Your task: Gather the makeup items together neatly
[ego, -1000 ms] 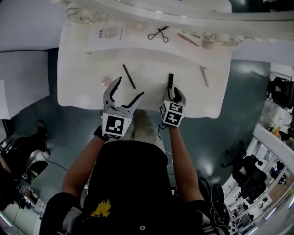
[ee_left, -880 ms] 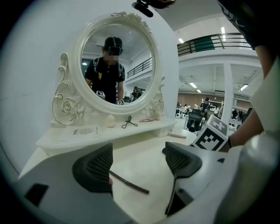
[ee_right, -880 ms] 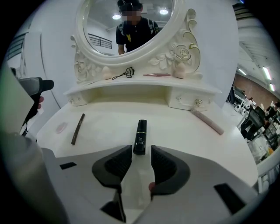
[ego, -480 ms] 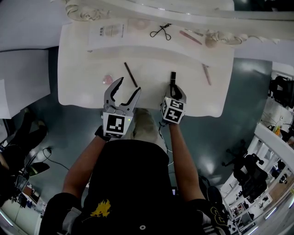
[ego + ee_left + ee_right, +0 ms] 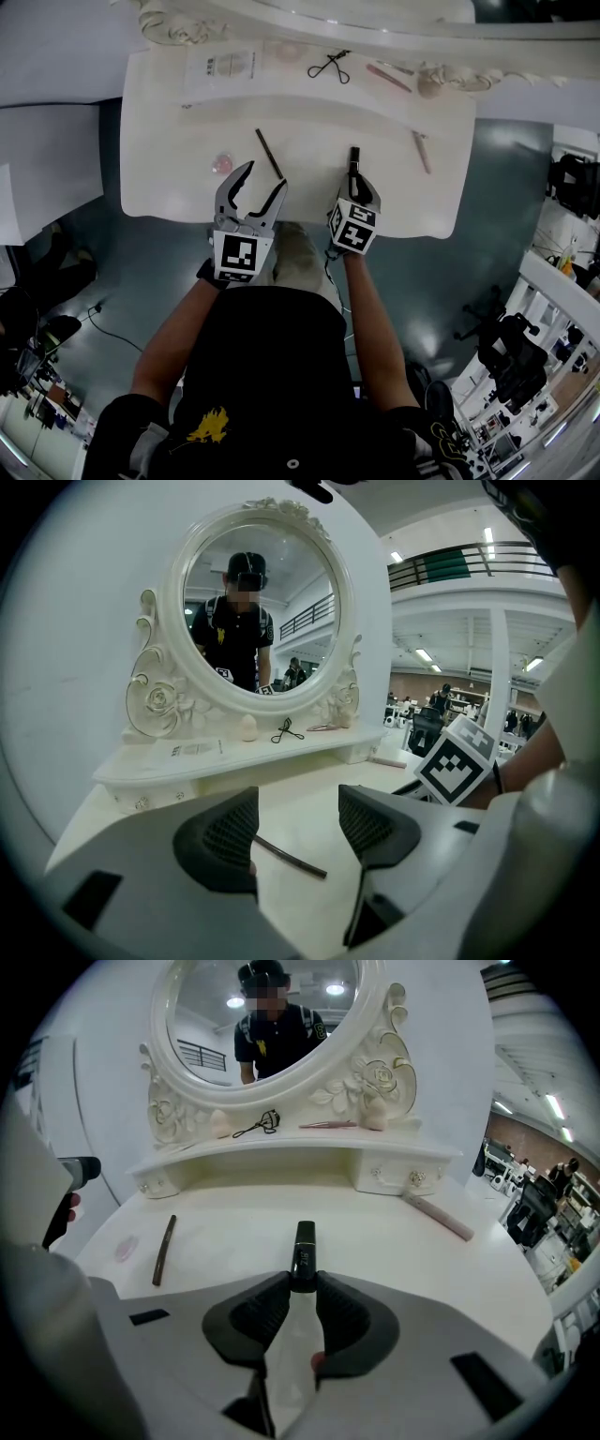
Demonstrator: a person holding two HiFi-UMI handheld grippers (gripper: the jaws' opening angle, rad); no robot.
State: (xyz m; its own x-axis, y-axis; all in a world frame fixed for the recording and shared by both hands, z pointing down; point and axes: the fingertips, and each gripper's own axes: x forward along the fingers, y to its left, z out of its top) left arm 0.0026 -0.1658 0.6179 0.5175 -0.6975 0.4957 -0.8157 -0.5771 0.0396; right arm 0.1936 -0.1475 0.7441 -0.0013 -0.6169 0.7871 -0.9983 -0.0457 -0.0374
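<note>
My right gripper (image 5: 302,1288) is shut on the near end of a black makeup tube (image 5: 303,1251) that lies on the white vanity table (image 5: 169,178); its jaws have just been closing. The same black tube (image 5: 352,159) pokes out ahead of the right gripper (image 5: 354,187) in the head view. My left gripper (image 5: 263,178) stands open, its jaws having just been closing. A brown pencil (image 5: 286,858) lies on the table with its near end under the gap of the left gripper (image 5: 295,832), and neither pad touches it. The brown pencil (image 5: 269,153) is slanted.
A pink round pad (image 5: 222,163) lies left of the pencil, a pink stick (image 5: 421,152) at the right. On the raised shelf under the mirror sit a card (image 5: 223,66), an eyelash curler (image 5: 330,66), another pink stick (image 5: 387,77) and a sponge (image 5: 431,86).
The left gripper's jaws have narrowed with nothing gripped. The right gripper's jaws have closed onto the black tube. Both hands stayed almost where they were.
</note>
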